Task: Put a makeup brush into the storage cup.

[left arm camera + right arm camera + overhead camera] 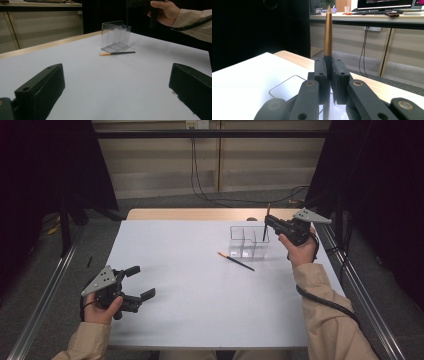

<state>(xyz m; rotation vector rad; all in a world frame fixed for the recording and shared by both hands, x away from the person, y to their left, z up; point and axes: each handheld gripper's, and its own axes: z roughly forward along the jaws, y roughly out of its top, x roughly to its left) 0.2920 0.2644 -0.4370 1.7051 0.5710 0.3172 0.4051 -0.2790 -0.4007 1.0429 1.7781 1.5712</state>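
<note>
A clear plastic organiser box (pixel 249 241) with compartments stands on the white table, right of centre; it also appears in the left gripper view (pixel 115 36). My right gripper (pixel 267 222) is shut on a thin pen-like stick (pixel 266 222) held upright over the box's right side; its gold tip (pixel 328 31) rises above the jaws. A second stick with an orange end (pixel 236 261) lies flat just in front of the box (pixel 117 53). My left gripper (pixel 142 282) rests open near the table's front left, with nothing between its fingers (pixel 41 91).
The white table top (pixel 200 290) ends in a wooden strip (pixel 200 214) at the far side. Metal rails run along both sides. Cables hang against the far wall (pixel 200 185). A desk with a monitor stands beyond (pixel 384 12).
</note>
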